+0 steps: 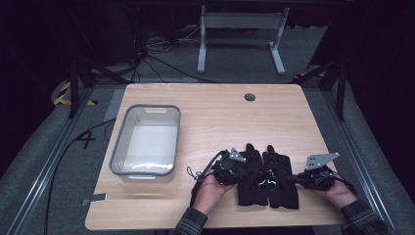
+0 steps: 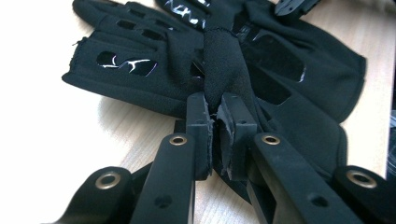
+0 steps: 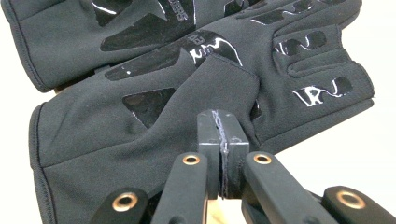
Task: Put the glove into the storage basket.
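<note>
Two black gloves lie side by side, fingers pointing away, near the front edge of the wooden table (image 1: pixel 220 115). My left gripper (image 1: pixel 242 172) comes at the left glove (image 1: pixel 253 182) from its left. In the left gripper view, the left gripper (image 2: pixel 217 116) is shut on that left glove's (image 2: pixel 126 70) thumb, and the fabric rises pinched between the pads. My right gripper (image 1: pixel 294 179) meets the right glove (image 1: pixel 283 183) from its right. In the right gripper view, the right gripper (image 3: pixel 223 125) is pressed shut at the thumb of the right glove (image 3: pixel 116 135); the thumb tip is hidden behind the jaws.
An empty translucent grey bin (image 1: pixel 120 147) stands on the left half of the table. A round cable hole (image 1: pixel 249 97) is at the back centre. A small grey tab (image 1: pixel 95 199) lies at the front left corner. Bare wood stretches behind the gloves.
</note>
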`<state>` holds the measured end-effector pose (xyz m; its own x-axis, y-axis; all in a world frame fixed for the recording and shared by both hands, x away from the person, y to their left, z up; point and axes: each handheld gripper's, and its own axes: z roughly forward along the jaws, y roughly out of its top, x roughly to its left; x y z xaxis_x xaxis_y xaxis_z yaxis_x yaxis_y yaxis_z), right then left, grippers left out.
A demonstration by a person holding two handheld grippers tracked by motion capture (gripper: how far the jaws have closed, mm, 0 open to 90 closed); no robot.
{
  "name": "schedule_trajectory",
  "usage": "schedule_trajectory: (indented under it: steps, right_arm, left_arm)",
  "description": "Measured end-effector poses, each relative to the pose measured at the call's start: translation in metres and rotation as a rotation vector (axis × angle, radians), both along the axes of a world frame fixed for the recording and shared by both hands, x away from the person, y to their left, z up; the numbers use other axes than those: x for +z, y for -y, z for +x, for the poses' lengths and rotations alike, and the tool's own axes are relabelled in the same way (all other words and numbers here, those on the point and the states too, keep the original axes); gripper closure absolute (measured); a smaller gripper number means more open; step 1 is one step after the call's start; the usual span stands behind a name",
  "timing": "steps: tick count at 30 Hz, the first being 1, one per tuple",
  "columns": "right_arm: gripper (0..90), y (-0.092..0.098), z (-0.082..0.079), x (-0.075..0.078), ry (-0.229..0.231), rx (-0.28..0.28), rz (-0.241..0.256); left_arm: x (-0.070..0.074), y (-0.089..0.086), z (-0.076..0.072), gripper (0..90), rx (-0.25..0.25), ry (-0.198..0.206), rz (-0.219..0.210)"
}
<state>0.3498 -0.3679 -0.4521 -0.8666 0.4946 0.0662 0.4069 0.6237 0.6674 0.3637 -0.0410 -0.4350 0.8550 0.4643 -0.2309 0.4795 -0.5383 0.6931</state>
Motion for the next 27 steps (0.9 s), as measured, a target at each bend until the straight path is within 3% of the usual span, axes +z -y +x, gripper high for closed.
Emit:
schedule_trajectory:
  steps: [7,19,27]
  right_arm:
    - [89.9,-0.013,0.006,0.0,-0.003,0.013,0.002]
    - [90.0,-0.027,0.013,-0.001,-0.005,0.037,0.008]
    - [90.0,-0.038,0.018,-0.001,0.006,0.055,0.006]
  left_arm:
    - [0.008,-0.003,0.003,83.4,-0.031,-0.005,-0.029]
    - [0.021,-0.002,0.009,83.7,-0.039,-0.017,-0.087]
    - [0.027,0.002,0.011,83.8,-0.036,-0.011,-0.095]
